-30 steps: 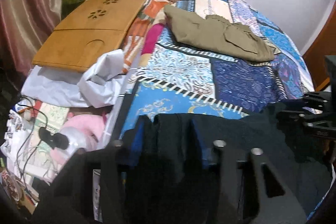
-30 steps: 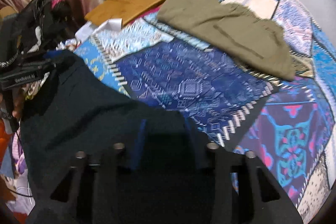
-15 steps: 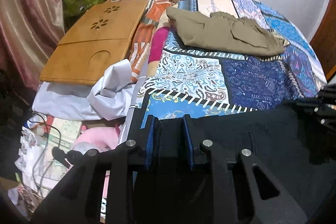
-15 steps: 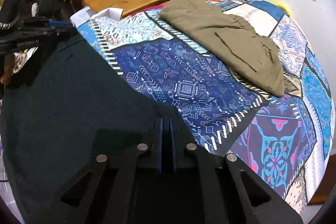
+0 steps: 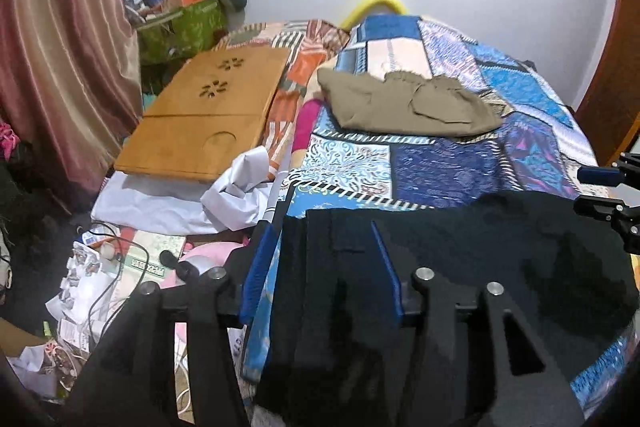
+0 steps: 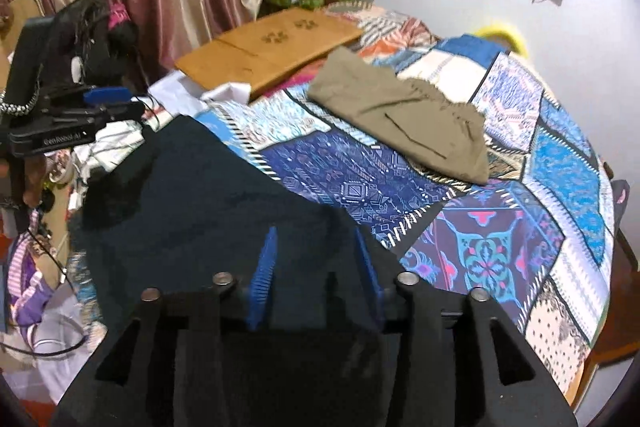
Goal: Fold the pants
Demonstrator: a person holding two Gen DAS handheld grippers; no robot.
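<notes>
The black pants [image 5: 460,267] are lying at 6 o'clock on the bed [image 5: 440,163], on its patchwork cover. The left gripper [image 5: 320,267] and right gripper [image 6: 316,267] are hanging above them, jaws just opened, blue pads apart and pressing nothing. At 12 o'clock, olive pants [image 5: 404,103] are lying folded. At 11 o'clock, a green box [image 5: 180,27] is holding a jumble I cannot sort out.

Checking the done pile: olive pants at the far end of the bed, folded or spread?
Folded. The olive pants lie as a compact layered bundle on the patchwork bedspread, no legs stretched out.
</notes>
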